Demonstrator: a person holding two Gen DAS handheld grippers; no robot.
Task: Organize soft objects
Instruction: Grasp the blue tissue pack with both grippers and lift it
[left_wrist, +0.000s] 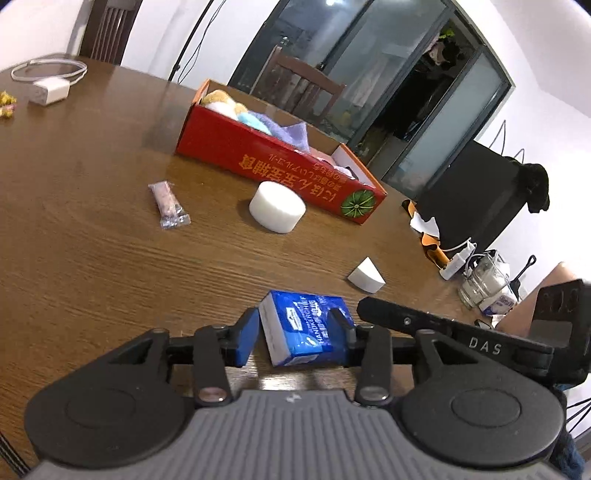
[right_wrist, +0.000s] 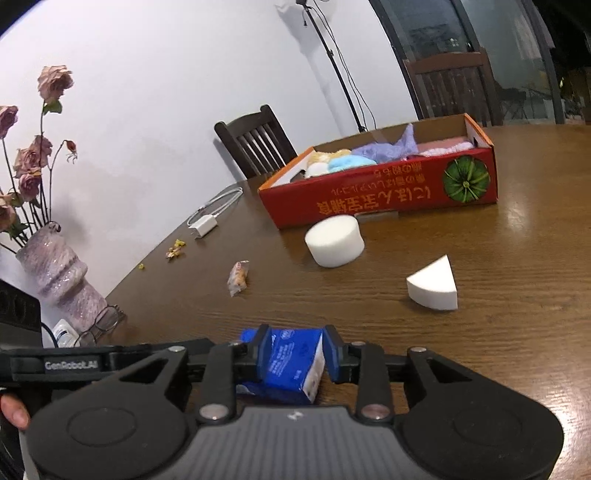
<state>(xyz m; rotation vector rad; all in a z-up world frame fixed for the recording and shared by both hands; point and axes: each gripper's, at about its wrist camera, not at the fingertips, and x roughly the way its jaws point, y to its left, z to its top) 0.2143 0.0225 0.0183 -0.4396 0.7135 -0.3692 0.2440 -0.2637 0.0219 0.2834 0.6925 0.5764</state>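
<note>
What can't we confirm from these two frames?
- Left wrist view: near wall of red box hides most of its contents.
- Both views: whether either claw (left claw, right claw) actually pinches the blue tissue pack; contact unclear.
- Snack packet: label too small.

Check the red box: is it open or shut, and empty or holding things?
Open and partly filled. The red box has no lid over it; plush toys and a purple cloth show inside.

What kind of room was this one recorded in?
Most likely a home dining room: a wooden dining table with wooden chairs around it, a vase of dried roses, and glass sliding doors behind.
</note>
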